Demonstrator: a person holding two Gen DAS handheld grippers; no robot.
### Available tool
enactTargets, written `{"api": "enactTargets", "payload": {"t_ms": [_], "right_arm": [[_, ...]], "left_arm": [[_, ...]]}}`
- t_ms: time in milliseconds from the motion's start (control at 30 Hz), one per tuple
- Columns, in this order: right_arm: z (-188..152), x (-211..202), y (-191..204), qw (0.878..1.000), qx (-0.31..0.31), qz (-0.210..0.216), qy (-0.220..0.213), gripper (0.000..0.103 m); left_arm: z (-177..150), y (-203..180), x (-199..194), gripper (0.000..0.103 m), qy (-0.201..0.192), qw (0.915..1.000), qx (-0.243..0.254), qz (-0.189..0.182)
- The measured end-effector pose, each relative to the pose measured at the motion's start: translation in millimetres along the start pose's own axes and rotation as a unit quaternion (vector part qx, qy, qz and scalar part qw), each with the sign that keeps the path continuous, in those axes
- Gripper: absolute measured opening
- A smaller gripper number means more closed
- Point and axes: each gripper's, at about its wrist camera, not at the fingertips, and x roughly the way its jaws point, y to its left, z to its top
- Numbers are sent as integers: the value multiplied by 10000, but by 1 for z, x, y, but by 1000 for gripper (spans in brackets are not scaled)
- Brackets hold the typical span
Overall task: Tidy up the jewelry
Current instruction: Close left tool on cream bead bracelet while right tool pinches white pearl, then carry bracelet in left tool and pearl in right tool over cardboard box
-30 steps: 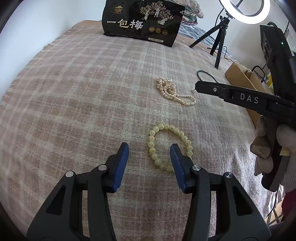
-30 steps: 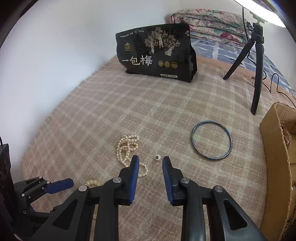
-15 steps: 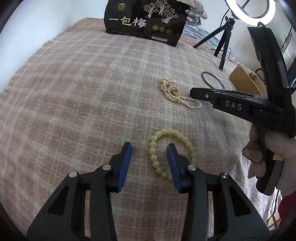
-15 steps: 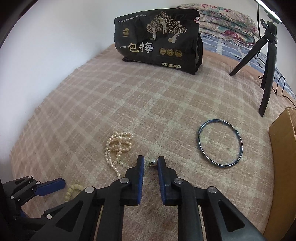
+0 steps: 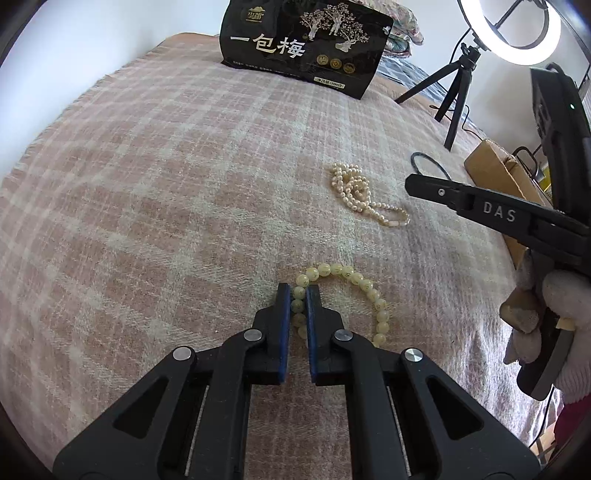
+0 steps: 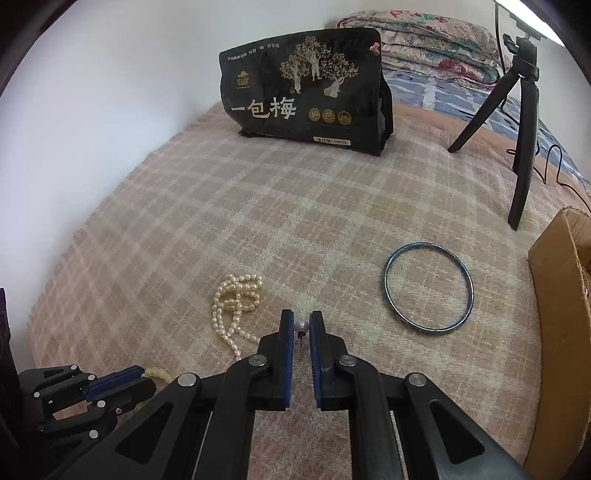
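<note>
A pale yellow bead bracelet (image 5: 364, 286) lies on the pink plaid blanket (image 5: 166, 184). My left gripper (image 5: 298, 295) is shut on the bracelet's left side, beads pinched between its blue pads. In the right wrist view my right gripper (image 6: 301, 321) is shut on a small pearl stud earring (image 6: 301, 326), its pin hanging down between the pads. A heap of white pearl necklace (image 6: 236, 299) lies just left of the right gripper, also seen as the pearl necklace (image 5: 364, 197) beyond the bracelet. A thin blue bangle (image 6: 428, 286) lies flat to the right.
A black snack bag (image 6: 306, 92) stands at the far end of the bed. A black tripod (image 6: 521, 122) with a ring light (image 5: 508, 27) stands at the right. A cardboard box (image 6: 561, 314) sits at the right edge. Folded quilts (image 6: 417, 33) lie behind.
Both grippers have shut: the left jaws closed onto the yellow bracelet's beads, the right jaws closed onto the small pearl earring. Neither hand shifted much.
</note>
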Motion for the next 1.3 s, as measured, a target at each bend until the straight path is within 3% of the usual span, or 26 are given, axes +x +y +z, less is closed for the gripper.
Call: {"api": "enactTargets", "payload": {"t_ms": [600, 1300], "right_arm": [[-17, -79, -18, 9990, 112, -284, -316, 6], [-44, -191, -56, 9932, 473, -621, -858, 6]], "left_arm": [[2, -1, -44, 5, -390, 9990, -122, -169], [5, -49, -91, 5, -713, 9952, 495, -462]]}}
